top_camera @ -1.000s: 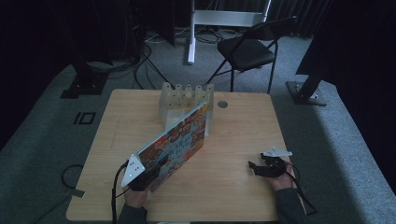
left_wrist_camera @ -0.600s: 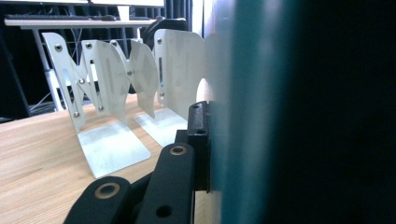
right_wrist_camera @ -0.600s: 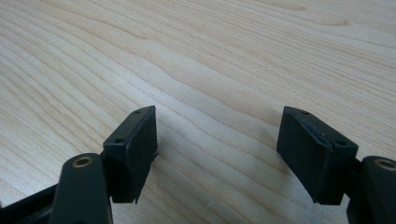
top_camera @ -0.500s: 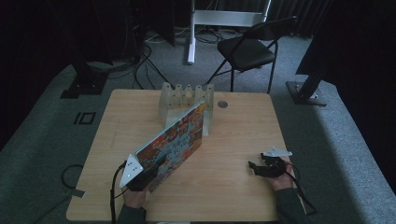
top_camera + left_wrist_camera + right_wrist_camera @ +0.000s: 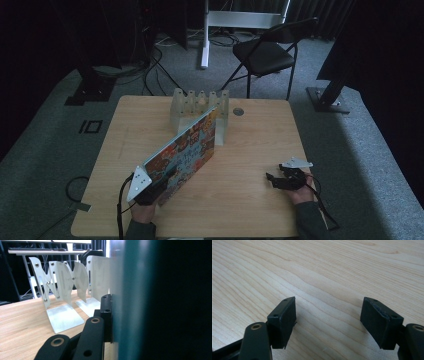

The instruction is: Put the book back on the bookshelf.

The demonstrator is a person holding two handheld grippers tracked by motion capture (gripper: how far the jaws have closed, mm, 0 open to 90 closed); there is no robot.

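Left tool (image 5: pixel 150 186) at the near left of the table (image 5: pixel 250 150), clamped on the near corner of the picture book (image 5: pixel 187 150); the left gripper view has its jaw pressed flat on the cover. Book is lifted and tilted, far edge reaching the metal book rack (image 5: pixel 199 107) at the far middle, but not yet upright in a slot, as far as I can tell. Right tool (image 5: pixel 328 320) idle near right, jaws wide apart, nothing in them. Left to do: stand the book between the dividers, release.
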